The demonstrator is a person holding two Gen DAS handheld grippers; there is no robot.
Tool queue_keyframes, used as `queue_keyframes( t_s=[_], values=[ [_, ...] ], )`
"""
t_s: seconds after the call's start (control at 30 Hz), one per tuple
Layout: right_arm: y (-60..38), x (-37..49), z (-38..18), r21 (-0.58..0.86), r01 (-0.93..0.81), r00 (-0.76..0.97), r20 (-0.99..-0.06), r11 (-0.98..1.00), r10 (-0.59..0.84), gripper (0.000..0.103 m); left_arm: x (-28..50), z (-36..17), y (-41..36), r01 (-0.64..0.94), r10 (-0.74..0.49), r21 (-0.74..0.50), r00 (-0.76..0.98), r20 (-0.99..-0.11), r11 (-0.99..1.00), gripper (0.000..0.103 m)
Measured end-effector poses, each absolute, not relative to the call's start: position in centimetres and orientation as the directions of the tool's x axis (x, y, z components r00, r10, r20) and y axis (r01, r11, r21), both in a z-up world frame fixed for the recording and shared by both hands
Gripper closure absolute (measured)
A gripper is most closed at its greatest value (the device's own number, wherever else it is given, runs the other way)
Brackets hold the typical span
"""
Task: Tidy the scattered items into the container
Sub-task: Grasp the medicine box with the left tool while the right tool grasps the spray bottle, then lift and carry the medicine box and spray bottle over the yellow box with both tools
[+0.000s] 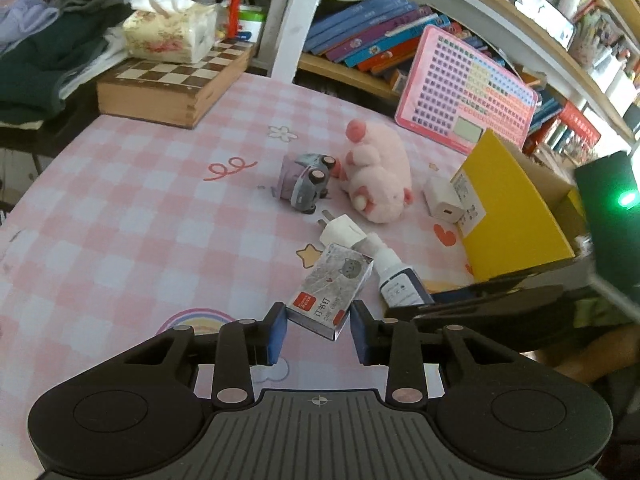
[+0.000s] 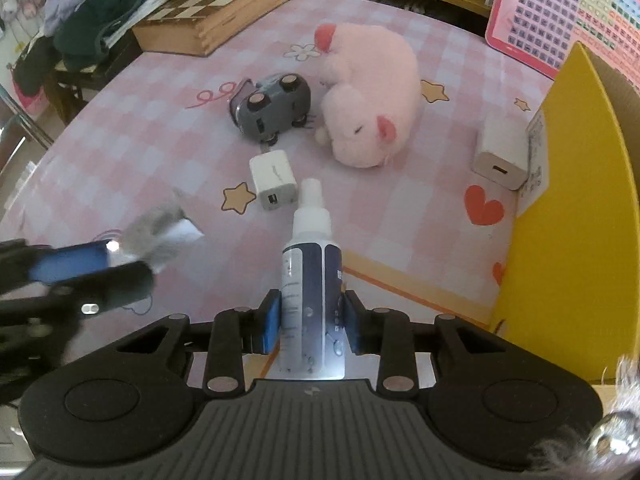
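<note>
Both grippers tilt down | left gripper (image 1: 319, 330) fingers clamp staple box (image 1: 332, 294), seemingly lifted | right gripper (image 2: 311, 326) fingers clamp spray bottle (image 2: 312, 276)

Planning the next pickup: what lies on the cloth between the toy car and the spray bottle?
A white charger cube lies between the toy car and the spray bottle, clearest in the right wrist view.

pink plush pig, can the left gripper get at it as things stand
Probably not yet. The left gripper is shut on the staple box, so its jaws are occupied. The path itself looks fairly open, though the toy car and white charger lie beside the plush pig.
</note>
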State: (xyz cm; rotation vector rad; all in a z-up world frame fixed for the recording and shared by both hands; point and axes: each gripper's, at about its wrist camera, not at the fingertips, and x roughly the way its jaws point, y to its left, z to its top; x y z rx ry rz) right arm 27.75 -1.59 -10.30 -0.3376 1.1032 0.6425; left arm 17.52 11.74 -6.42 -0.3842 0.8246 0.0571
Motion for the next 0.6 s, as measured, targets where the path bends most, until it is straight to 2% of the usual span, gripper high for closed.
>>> queue_keyframes(
  t_s=[0.2, 0.6],
  values=[
    [-0.7, 27.5, -10.4, 0.009, -0.667, 0.325, -0.896, 0.745, 0.302, 0.073, 16.4, -6.1, 11.8, -0.209, -0.087, -0.306, 0.679, -0.729, 0.929, 0.070],
    [-2.8, 25.0, -6.1, 0.094, -0.632, 0.351, -0.850, 0.769, 0.392, 0.073, 14.4, -4.3, 12.1, -0.186, -0.105, -0.332, 0.715, -0.692, 0.925, 0.071]
  ],
)
